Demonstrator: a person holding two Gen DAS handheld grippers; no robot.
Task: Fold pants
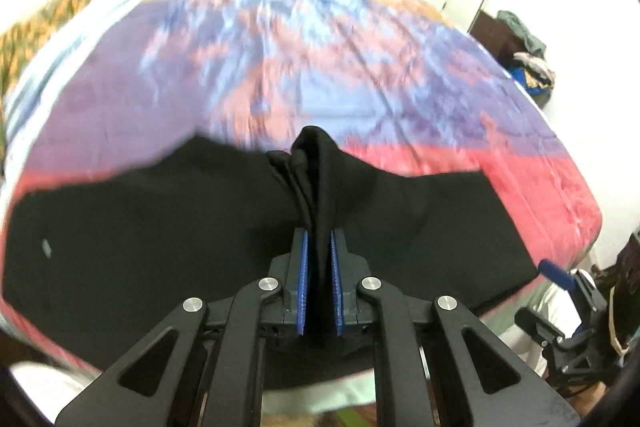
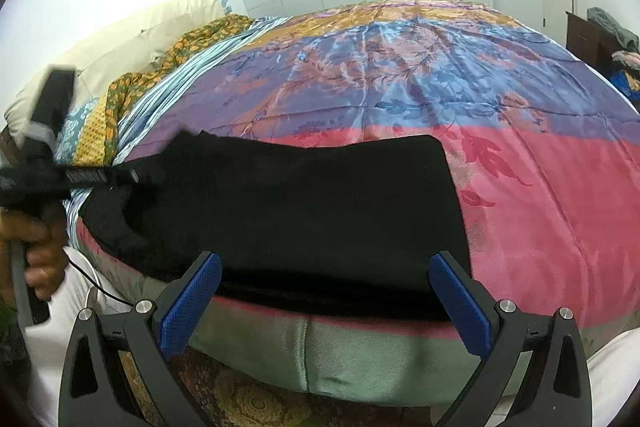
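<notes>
While the left tongs (image 1: 319, 267) pinch the black pants (image 1: 160, 227), right tongs (image 2: 326, 295) gape wide; next, carry the fold across the bed (image 2: 520, 187).

The bedspread (image 1: 280, 39) is motion-blurred; the black pants (image 1: 120, 219) run past the left edge.

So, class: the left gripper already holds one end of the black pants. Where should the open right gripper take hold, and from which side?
Grip the near right corner of the pants, coming in low from the bed's front edge. There the folded layers lie flat and stacked along the edge, just ahead of the right gripper, whose jaws stand wide open. The left gripper is shut on bunched cloth at the opposite end.
</notes>
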